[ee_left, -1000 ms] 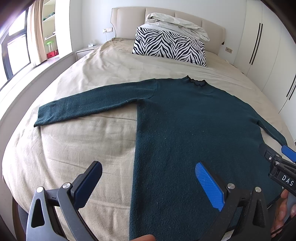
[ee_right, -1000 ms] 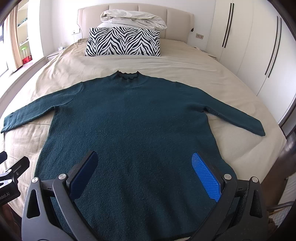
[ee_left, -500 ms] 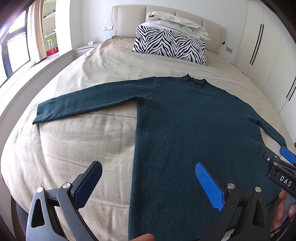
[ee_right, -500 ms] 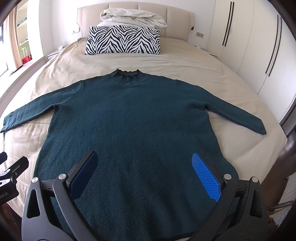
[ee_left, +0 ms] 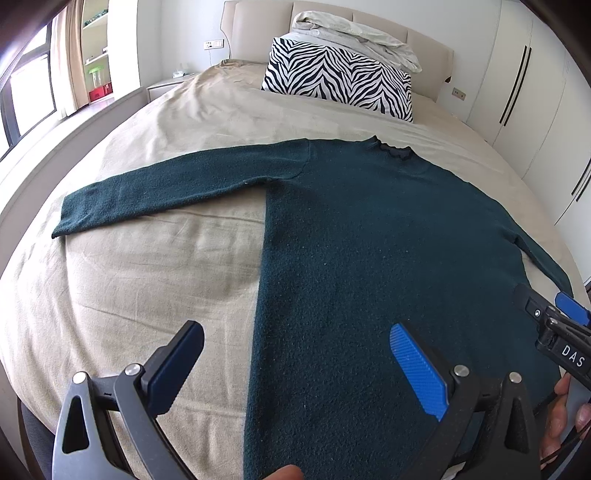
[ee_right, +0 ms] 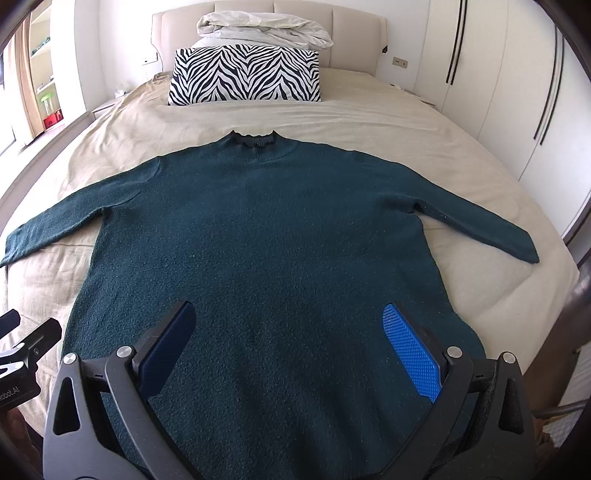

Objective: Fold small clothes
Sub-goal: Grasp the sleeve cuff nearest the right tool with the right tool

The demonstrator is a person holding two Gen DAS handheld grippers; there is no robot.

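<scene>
Although nothing is folded yet, the dark teal knitted long-sleeved sweater (ee_right: 266,258) already lies flat and spread face-up on the beige bedsheet (ee_right: 388,122), so I judge the work to be at its very start, the approach before the first fold. Its long axis runs from hem at 6 o'clock to ribbed collar (ee_right: 255,140) at 12 o'clock in the right wrist view, collar pointing toward the headboard; one sleeve (ee_left: 166,195) reaches to 9 o'clock, the other sleeve (ee_right: 480,229) to 3 o'clock.

The left gripper (ee_left: 295,365) hovers with its blue-padded jaws spread wide over the sweater's left side edge near the hem, pinching nothing. The right gripper (ee_right: 291,343) hangs likewise spread above the lower body, apart from the cloth.

The next move probably calls for lowering a gripper onto a sleeve cuff or side edge, pinching only the knit and not the sheet beneath, then carrying it inward across the body.

Beyond the collar, at 12 o'clock, stands a zebra-striped black-and-white pillow (ee_right: 243,74) with a crumpled pale duvet (ee_right: 266,29) on top.
</scene>
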